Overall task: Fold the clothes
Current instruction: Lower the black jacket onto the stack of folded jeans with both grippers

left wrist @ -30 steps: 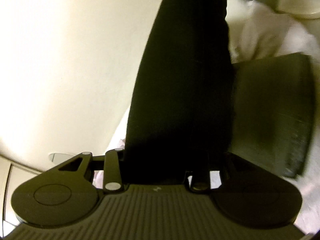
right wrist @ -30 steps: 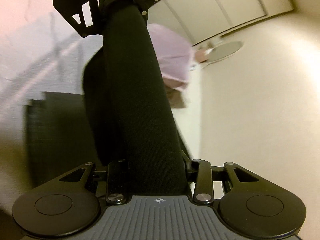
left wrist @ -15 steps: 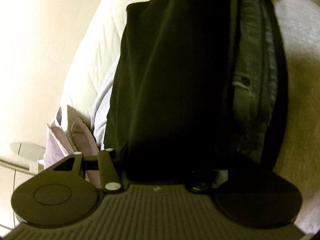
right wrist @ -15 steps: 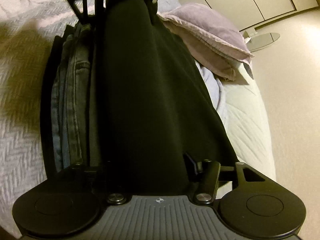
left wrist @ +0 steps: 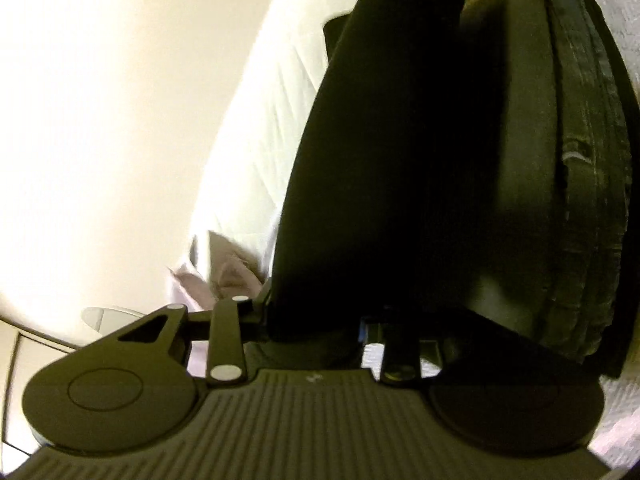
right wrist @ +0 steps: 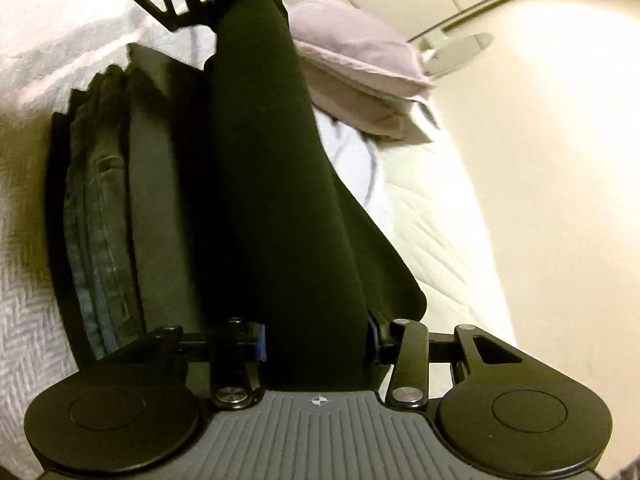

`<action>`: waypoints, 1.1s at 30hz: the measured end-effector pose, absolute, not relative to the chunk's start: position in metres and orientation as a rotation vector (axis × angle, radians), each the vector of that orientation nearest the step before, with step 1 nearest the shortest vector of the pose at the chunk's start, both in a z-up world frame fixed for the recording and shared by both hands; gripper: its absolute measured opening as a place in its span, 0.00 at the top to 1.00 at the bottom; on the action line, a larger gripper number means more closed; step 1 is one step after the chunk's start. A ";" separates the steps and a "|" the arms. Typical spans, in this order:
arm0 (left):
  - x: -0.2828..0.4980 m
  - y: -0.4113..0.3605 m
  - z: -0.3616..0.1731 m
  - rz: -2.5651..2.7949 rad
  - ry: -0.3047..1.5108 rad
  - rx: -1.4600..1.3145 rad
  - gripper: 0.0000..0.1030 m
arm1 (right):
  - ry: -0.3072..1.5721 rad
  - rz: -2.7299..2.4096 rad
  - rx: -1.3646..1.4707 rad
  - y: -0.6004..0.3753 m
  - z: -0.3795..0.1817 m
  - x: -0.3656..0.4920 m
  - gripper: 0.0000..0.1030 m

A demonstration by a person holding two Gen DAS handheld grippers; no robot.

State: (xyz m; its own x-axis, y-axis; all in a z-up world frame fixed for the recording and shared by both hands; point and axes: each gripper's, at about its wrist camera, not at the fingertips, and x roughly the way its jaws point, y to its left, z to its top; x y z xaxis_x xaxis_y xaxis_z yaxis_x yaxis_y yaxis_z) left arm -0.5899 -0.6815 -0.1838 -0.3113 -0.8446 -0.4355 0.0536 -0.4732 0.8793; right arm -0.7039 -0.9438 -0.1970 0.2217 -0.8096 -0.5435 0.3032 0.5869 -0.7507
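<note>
Both grippers clench one rolled black garment (right wrist: 280, 200) stretched between them: the right gripper (right wrist: 316, 344) at the near end, the left gripper (right wrist: 224, 4) at the far end, jaws just closing further. It hangs low over a folded stack of clothes (right wrist: 104, 208) on the white bed (right wrist: 432, 216), pillow (right wrist: 352, 56) beyond.

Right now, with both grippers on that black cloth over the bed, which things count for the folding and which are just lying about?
In the job:
black garment, stretched between left gripper and right gripper
stack of folded clothes beside it

Lying about:
lilac pillow
pale crumpled cloth
white bedspread
round mirror
</note>
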 end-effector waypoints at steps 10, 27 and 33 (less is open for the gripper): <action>-0.577 -0.656 -0.182 -1.863 -0.928 1.268 0.70 | 1.101 -0.766 -0.700 -0.942 -0.187 -0.714 0.59; -0.562 -0.641 -0.177 -1.897 -0.966 1.431 0.71 | 1.189 -0.722 -0.505 -0.928 -0.201 -0.719 0.58; -0.566 -0.685 -0.104 -1.820 -1.051 1.310 0.74 | 1.084 -0.789 -0.547 -0.954 -0.132 -0.725 0.61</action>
